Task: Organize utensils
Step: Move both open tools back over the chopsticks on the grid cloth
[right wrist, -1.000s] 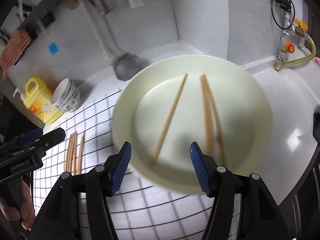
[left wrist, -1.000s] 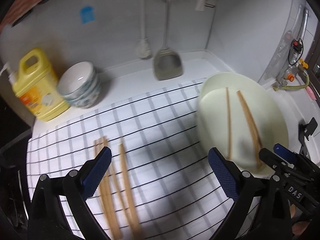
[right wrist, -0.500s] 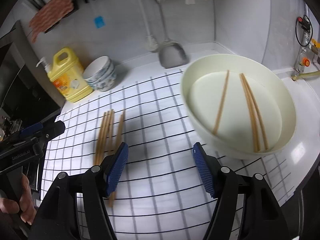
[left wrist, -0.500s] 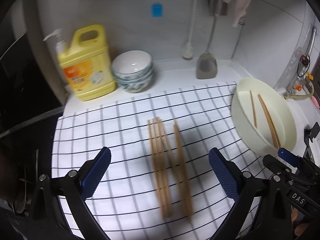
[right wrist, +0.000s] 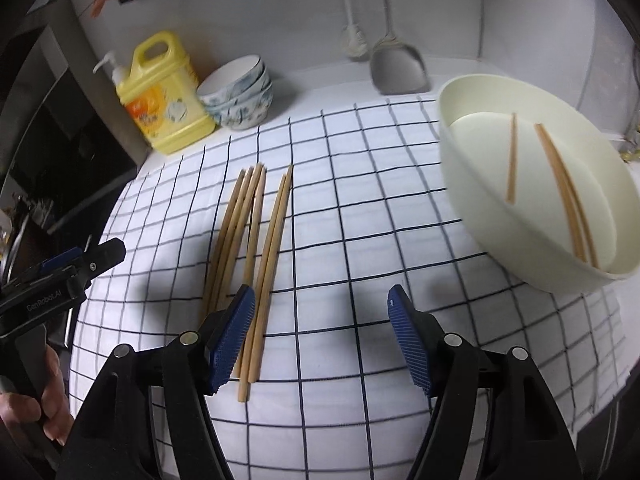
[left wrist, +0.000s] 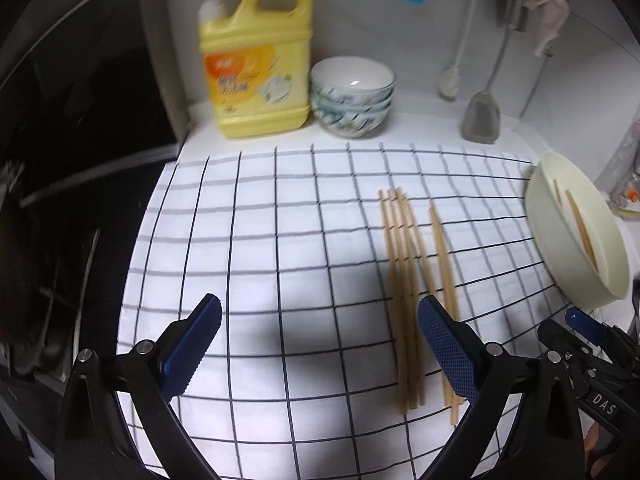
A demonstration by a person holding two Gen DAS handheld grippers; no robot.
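Several wooden chopsticks (right wrist: 244,236) lie side by side on a white checked cloth (right wrist: 360,216); they also show in the left wrist view (left wrist: 408,280). A cream basin (right wrist: 480,208) at the right holds three more chopsticks (right wrist: 560,184); the basin also shows in the left wrist view (left wrist: 560,252). My left gripper (left wrist: 320,344) is open and empty above the cloth, left of the chopsticks. My right gripper (right wrist: 320,332) is open and empty, its left finger over the near ends of the chopsticks.
A yellow detergent jug (left wrist: 256,64) and stacked patterned bowls (left wrist: 352,96) stand at the back by the wall. A metal spatula (left wrist: 482,116) and a brush (left wrist: 450,80) hang on the wall. A dark stove (left wrist: 60,240) lies left of the cloth.
Both grippers have swung left, away from the basin and over the cloth. The chopsticks on the cloth now lie near the right gripper's left finger. Both stayed open.
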